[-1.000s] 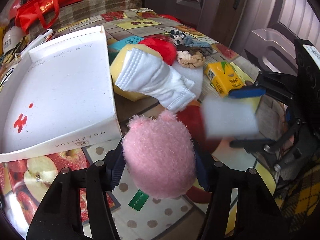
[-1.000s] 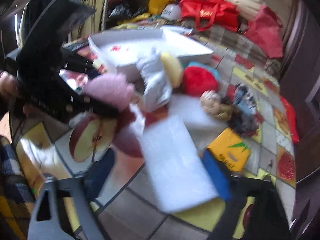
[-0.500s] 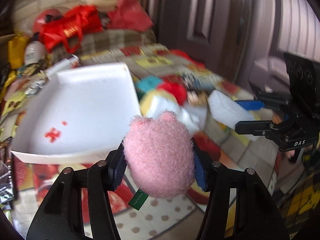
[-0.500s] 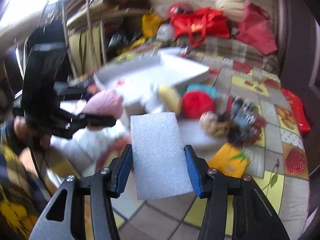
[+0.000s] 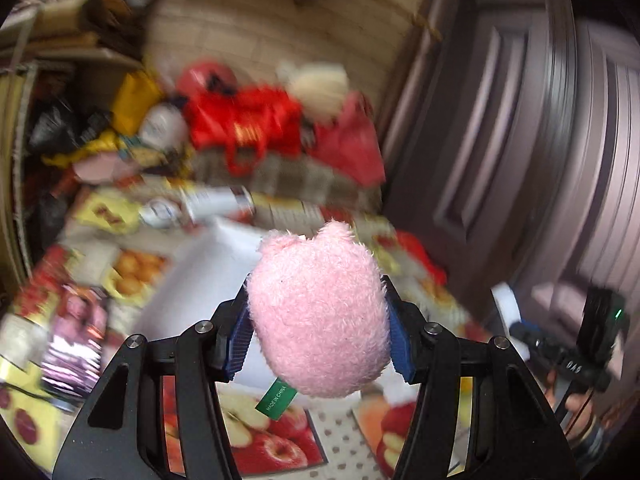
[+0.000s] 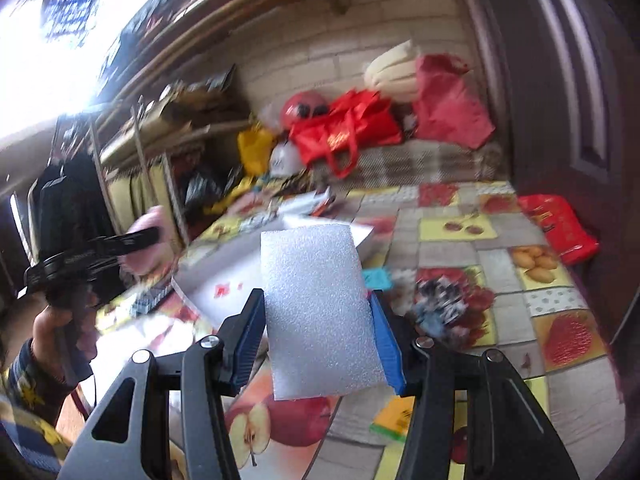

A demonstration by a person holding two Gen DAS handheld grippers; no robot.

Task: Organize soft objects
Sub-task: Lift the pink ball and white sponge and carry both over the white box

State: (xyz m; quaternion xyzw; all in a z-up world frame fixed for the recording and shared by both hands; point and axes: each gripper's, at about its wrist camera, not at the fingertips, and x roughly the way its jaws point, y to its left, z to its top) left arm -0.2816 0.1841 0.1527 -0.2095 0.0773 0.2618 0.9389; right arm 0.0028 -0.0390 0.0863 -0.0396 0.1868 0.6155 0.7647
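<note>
My left gripper [image 5: 318, 338] is shut on a pink plush toy [image 5: 318, 316] with a green tag, held up in the air above the white box [image 5: 192, 280]. My right gripper [image 6: 318, 340] is shut on a white foam block [image 6: 318, 312], also lifted above the table, with the white box [image 6: 236, 276] behind and below it. The left gripper with the pink toy shows at the left of the right wrist view [image 6: 132, 240]. The right gripper shows at the right edge of the left wrist view [image 5: 516, 328].
The fruit-print tablecloth [image 6: 452, 256] carries a dark fabric bundle [image 6: 444, 304], a teal item [image 6: 378, 278] and a yellow packet [image 6: 394, 416]. Red bags [image 6: 344, 130] lie on the checked bench at the back. A dark door [image 6: 568, 112] stands on the right.
Both grippers have risen and tilted up from the table with their loads. The views now show the back wall and bench; the pile of soft things has dropped out of the left view.
</note>
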